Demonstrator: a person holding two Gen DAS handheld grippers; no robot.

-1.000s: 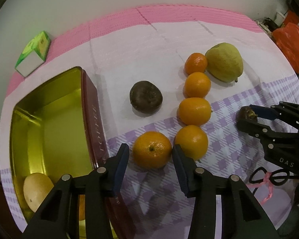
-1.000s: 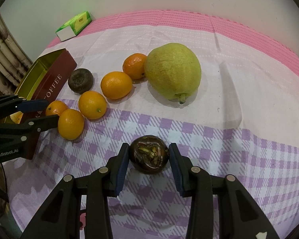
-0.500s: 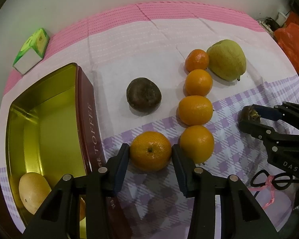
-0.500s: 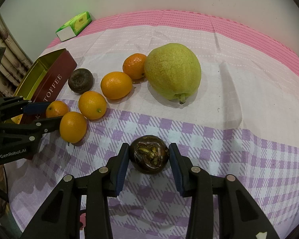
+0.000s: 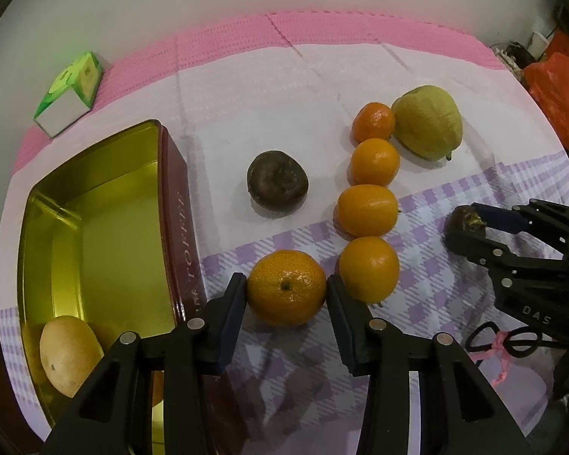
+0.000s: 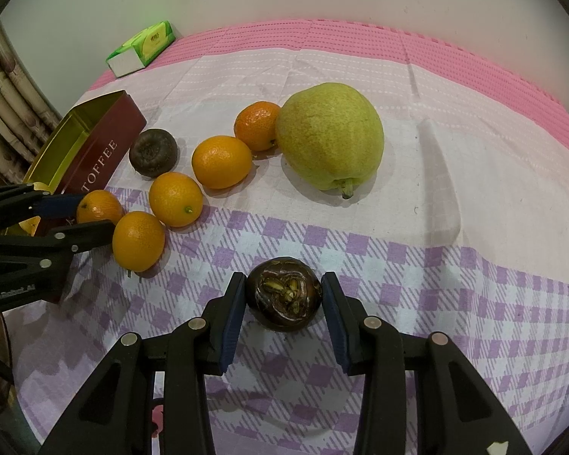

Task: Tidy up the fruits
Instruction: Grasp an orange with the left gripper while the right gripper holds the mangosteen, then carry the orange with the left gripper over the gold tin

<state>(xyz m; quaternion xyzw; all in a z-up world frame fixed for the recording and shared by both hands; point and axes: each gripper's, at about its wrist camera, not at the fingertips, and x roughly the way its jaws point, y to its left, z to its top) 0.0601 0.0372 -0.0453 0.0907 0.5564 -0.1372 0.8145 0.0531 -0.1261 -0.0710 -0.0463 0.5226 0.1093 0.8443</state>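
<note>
Both grippers low over cloth: left gripper [image 5: 286,292] clamps orange [image 5: 286,287]; right gripper [image 6: 283,292] clamps dark fruit [image 6: 283,293].

right tongs [image 6: 283,299] | closed on dark fruit [image 6: 283,292] | pear [image 6: 329,135] beyond, on tablecloth [image 6: 436,235]

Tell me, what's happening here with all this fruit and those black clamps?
A person is sorting fruit using a clamp-like gripper in each hand. The left gripper has its fingers on both sides of an orange next to the toffee tin, which already holds a yellow fruit. The right gripper brackets a dark brown fruit on the checked cloth. More oranges, another dark fruit and a green pear wait on the table.
</note>
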